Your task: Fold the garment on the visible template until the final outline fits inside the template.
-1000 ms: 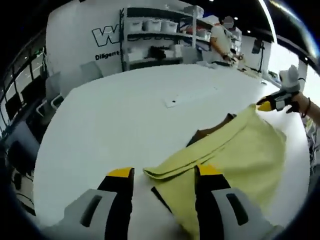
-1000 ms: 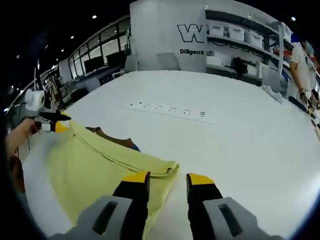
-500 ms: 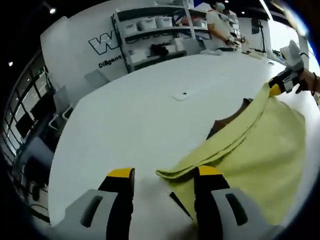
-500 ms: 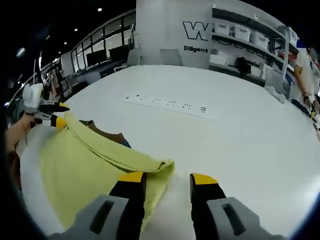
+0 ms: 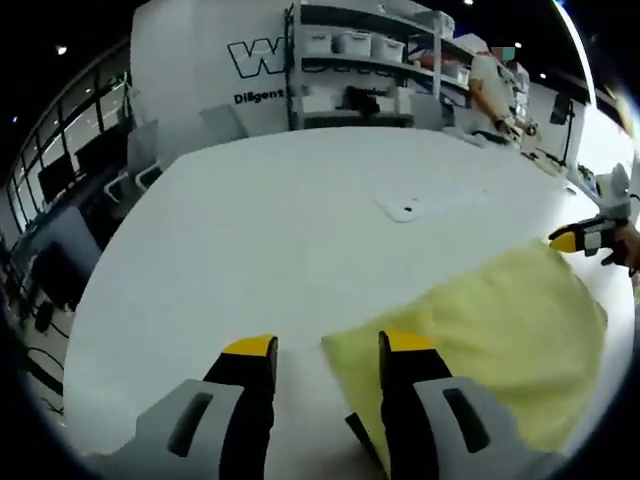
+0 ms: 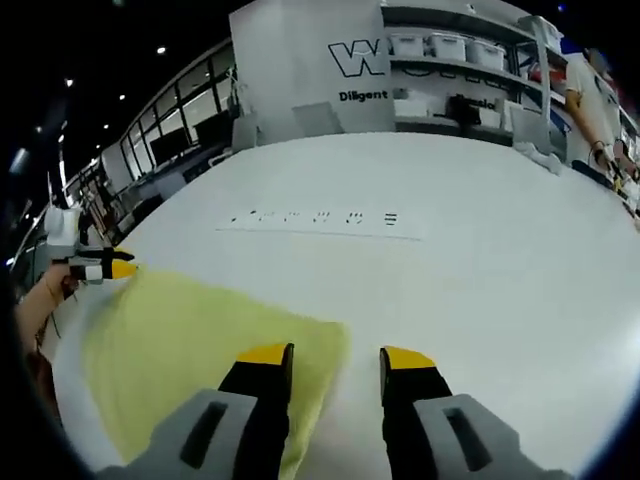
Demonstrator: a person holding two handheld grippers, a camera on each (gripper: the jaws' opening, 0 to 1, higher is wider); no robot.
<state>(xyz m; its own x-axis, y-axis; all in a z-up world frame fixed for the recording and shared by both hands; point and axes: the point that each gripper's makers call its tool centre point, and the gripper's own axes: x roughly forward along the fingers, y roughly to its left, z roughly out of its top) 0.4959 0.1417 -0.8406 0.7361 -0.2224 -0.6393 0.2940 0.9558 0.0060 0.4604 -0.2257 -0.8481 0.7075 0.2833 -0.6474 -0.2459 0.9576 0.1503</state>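
Large round white table (image 5: 250,220) spans both views, its surface bare around the cloth. Behind it, a white wall panel with dark lettering (image 6: 365,62) and grey shelving stacked with white storage bins (image 5: 355,45); a person in a white top (image 5: 490,85) stands at the far side by the shelves. On the near part of the table lies the pale yellow cloth garment (image 5: 490,340), spread flat in a roughly rectangular folded shape, one corner reaching between the jaws in each view; in the right gripper view the same garment (image 6: 200,350) stretches away to the left. Cannot tell whether it sits on a template, as no outline shows under it. A strip of small dark marks (image 6: 320,216) runs across the tabletop beyond the cloth, and a small flat white plate with a hole (image 5: 405,209) lies well apart from the cloth. Left gripper (image 5: 318,348), grey body with yellow-tipped black jaws, has its jaws apart, the right-hand jaw over the garment corner, nothing clamped. Right gripper (image 6: 335,356) likewise spread, its left-hand jaw over the cloth edge, gripping nothing. Each gripper appears small at the other view's edge, at the garment's far corner, with a hand (image 6: 45,295) on it.
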